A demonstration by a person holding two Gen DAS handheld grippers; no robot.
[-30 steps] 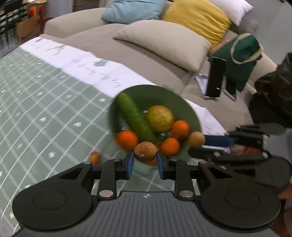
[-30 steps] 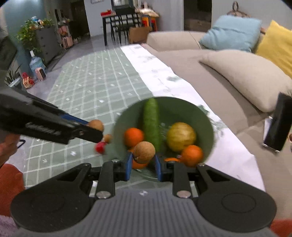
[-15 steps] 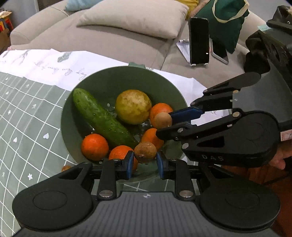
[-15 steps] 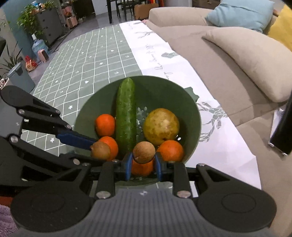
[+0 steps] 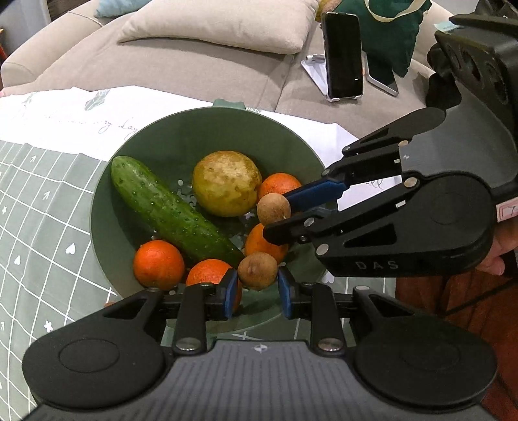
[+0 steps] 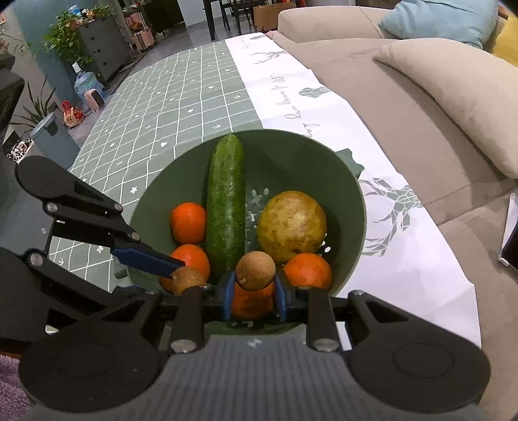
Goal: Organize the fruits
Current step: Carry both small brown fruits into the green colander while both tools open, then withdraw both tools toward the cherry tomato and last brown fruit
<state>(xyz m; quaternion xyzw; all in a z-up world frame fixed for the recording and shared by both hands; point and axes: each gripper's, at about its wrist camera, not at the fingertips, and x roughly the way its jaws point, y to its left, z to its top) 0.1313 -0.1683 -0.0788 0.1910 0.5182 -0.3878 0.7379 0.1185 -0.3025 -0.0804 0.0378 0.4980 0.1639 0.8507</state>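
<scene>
A green bowl point(image 5: 207, 129) point(image 6: 349, 181) holds a cucumber point(image 5: 168, 210) point(image 6: 226, 200), a yellow-brown round fruit point(image 5: 226, 183) point(image 6: 291, 221) and several oranges point(image 5: 158, 264) point(image 6: 187, 221). My left gripper point(image 5: 257, 283) point(image 6: 181, 275) is shut on a small brown longan point(image 5: 258, 270) over the bowl's near edge. My right gripper point(image 6: 254, 285) point(image 5: 275, 213) is shut on another brown longan point(image 6: 255, 270) point(image 5: 273, 209), held above the fruit in the bowl.
The bowl stands on a green checked tablecloth point(image 6: 168, 107) with a white border point(image 6: 291, 97). A beige sofa with cushions point(image 5: 220, 26) lies behind; a phone on a stand point(image 5: 343, 55) and a green bag point(image 5: 388, 29) sit on it.
Both grippers have come in over the bowl with their longans and moved lower and closer to the fruit. Both stay shut.
</scene>
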